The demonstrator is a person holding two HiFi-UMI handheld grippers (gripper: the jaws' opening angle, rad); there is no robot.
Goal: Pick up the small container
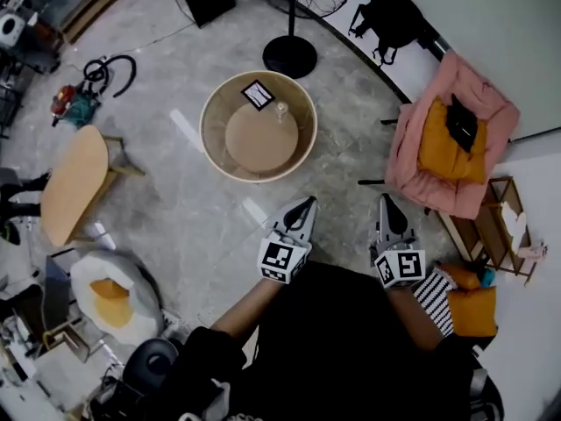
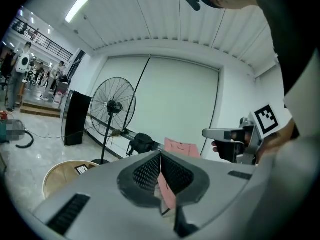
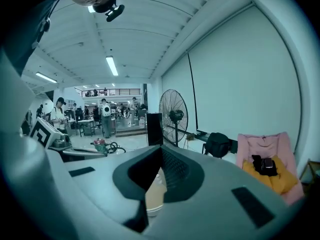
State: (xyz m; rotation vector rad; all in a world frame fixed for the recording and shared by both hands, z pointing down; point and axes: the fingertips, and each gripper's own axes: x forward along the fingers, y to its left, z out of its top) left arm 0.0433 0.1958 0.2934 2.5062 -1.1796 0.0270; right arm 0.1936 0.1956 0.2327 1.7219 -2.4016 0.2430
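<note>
The small clear container (image 1: pixel 280 110) stands on the round beige table (image 1: pixel 215 121), beside a black-and-white marker card (image 1: pixel 258 94). Both grippers hover close to the person's body, well short of the table. My left gripper (image 1: pixel 307 203) points up toward the table's near rim, its jaws shut with nothing between them. My right gripper (image 1: pixel 387 200) hangs to its right, also shut and empty. In the left gripper view the closed jaws (image 2: pixel 160 156) fill the foreground, with the table (image 2: pixel 57 176) low at the left. The right gripper view shows the tan table (image 3: pixel 154 197) through the jaw gap.
A standing fan's round base (image 1: pixel 289 57) sits just beyond the table. A pink armchair (image 1: pixel 412 160) with a yellow cushion (image 1: pixel 447 152) stands at the right, a black bag (image 1: pixel 390 16) behind it. A low wooden table (image 1: pixel 74 182) stands at the left. People stand in the far hall.
</note>
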